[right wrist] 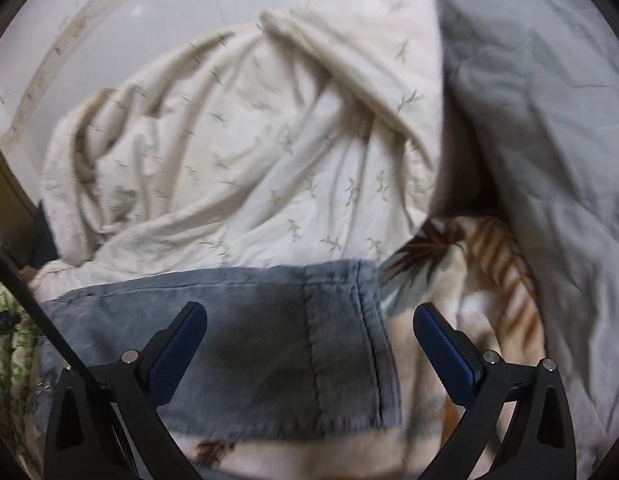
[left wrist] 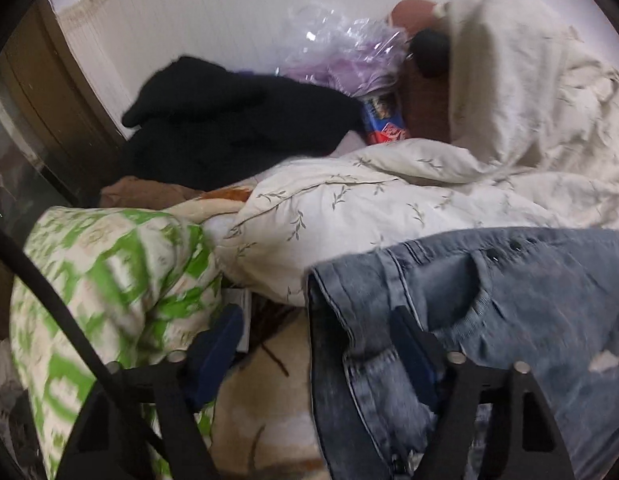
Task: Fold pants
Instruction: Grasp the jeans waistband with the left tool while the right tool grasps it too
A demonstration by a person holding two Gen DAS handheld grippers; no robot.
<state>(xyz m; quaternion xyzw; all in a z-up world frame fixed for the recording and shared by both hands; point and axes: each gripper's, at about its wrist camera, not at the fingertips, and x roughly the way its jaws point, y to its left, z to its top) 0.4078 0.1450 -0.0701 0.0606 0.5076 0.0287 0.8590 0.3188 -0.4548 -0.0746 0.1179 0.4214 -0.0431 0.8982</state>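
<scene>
Blue denim pants (left wrist: 509,300) lie on a bed over a beige floral blanket (left wrist: 261,420). In the left wrist view I see their waist end with a pocket and rivets. My left gripper (left wrist: 315,314) is open just above it, straddling the pants' left edge; its right finger rests over the denim and its left finger is off to the side over the blanket. In the right wrist view a leg end of the pants (right wrist: 269,320) with its stitched hem lies flat. My right gripper (right wrist: 309,310) is open above it, the hem between its blue pads, neither pad pressing on it.
A rumpled white leaf-print duvet (left wrist: 369,200) (right wrist: 229,160) is heaped just beyond the pants. A green-and-white blanket (left wrist: 109,272) lies at the left, with a black garment (left wrist: 229,120) and a clear plastic bag (left wrist: 341,52) by the wall. A grey quilt (right wrist: 549,120) rises at the right.
</scene>
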